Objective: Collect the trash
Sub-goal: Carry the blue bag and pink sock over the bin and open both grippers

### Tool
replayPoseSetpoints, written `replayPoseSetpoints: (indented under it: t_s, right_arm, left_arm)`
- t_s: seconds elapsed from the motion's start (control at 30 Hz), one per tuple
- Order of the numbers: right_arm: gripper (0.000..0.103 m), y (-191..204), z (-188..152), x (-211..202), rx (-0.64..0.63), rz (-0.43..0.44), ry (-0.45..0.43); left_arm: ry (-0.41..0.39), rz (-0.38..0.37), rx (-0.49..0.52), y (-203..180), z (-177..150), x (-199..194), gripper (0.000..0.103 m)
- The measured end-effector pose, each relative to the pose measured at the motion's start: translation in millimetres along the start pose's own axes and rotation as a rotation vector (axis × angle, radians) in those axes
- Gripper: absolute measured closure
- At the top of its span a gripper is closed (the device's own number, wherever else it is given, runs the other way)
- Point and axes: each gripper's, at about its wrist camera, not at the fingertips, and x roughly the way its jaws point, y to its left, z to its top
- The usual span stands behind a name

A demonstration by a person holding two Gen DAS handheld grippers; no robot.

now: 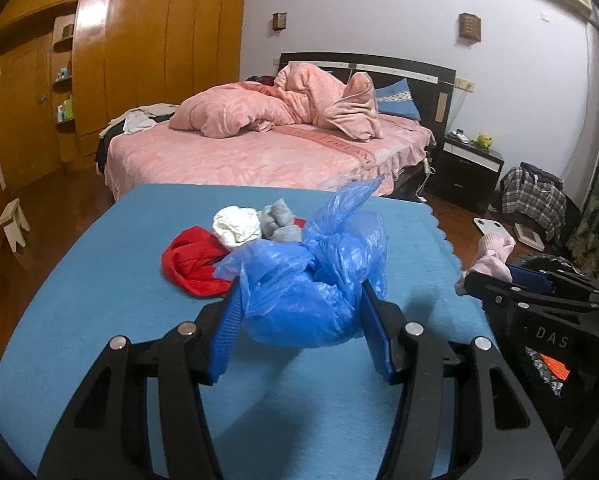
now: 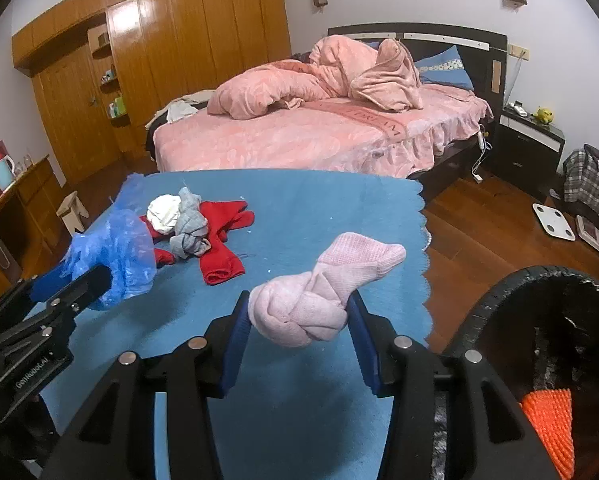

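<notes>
Two grips: your left gripper (image 1: 299, 304) jaws clamp the blue plastic bag (image 1: 315, 280), your right gripper (image 2: 299, 312) jaws the pink sock (image 2: 319, 300). Beyond the left jaws, red cloth (image 1: 193, 266) and balled socks (image 1: 239, 226) lie on the surface (image 1: 99, 300).

I am in a bedroom of a home: ahead of me stands a bed (image 1: 259, 156) with a pink cover, a rumpled pink quilt (image 1: 283, 100) and a blue pillow (image 1: 397, 100) against a dark headboard (image 2: 451, 38). A nightstand (image 2: 527, 140) sits beside it, a wall of wooden wardrobes (image 1: 139, 52) with small open shelves fills the far side, and the floor (image 2: 483, 216) is polished wood. A bathroom scale (image 2: 555, 222) and a plaid bag (image 2: 591, 184) lie on that floor, and clothes are heaped on the bed's far corner.
</notes>
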Motion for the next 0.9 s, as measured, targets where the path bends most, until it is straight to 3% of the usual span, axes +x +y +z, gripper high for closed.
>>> replayPoseSetpoints:
  t_s: [0.9]
  right_arm:
    - [0.055,-35,-15,-94,0.042,-0.038,-0.128]
  left_arm:
    - [-0.082,-0.097,0.076,-65,3,-57,0.049]
